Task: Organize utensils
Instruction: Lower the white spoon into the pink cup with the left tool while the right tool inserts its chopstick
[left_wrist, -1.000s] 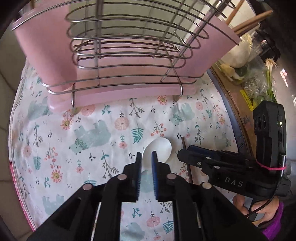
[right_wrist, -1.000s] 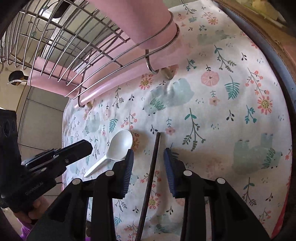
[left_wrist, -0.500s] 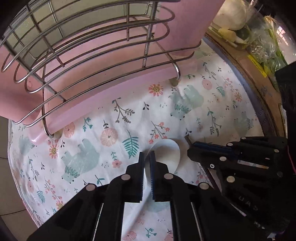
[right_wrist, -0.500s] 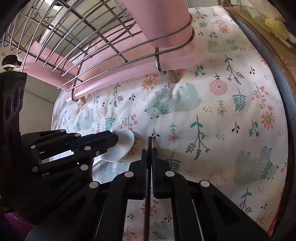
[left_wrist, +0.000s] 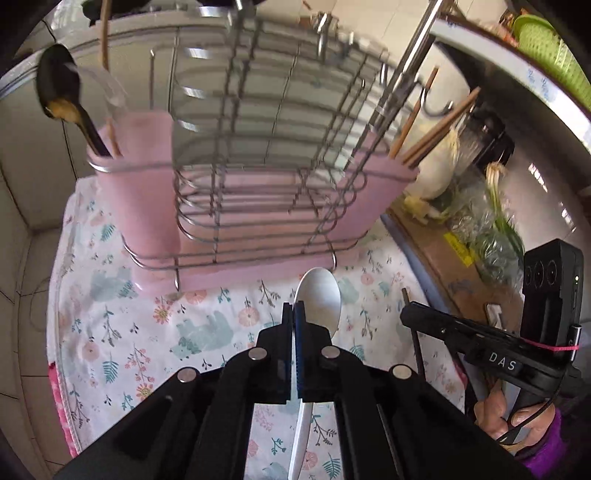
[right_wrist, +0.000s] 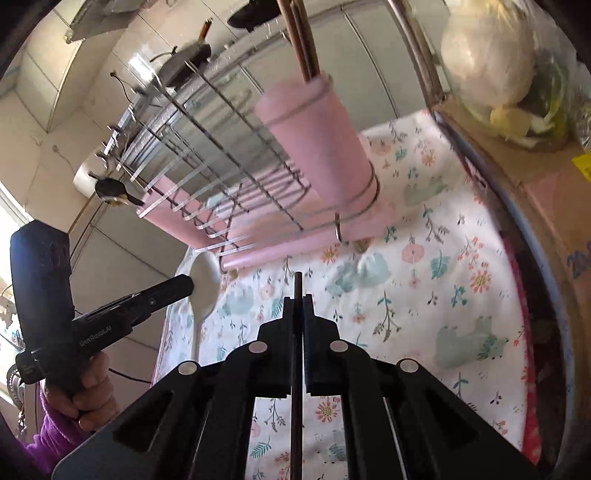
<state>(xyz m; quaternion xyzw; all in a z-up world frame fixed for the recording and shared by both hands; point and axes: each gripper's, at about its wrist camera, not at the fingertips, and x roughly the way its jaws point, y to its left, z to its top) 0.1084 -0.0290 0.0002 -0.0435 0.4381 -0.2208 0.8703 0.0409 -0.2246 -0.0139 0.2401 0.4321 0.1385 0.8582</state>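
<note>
The wire rack (left_wrist: 273, 166) with pink holders (right_wrist: 314, 140) stands close ahead and could be struck. The white spoon (left_wrist: 319, 299) is pinched edgewise in the left gripper (left_wrist: 294, 314), the dark chopstick (right_wrist: 297, 291) in the right gripper (right_wrist: 297, 306); either could swivel or slip over the floral worktop (right_wrist: 424, 295).

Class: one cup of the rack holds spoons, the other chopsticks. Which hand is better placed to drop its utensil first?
Probably right. Its gripper holds a dark chopstick that points toward the chopstick cup close ahead. The left gripper's spoon faces mid-rack, off to the side of the spoon cup.
</note>
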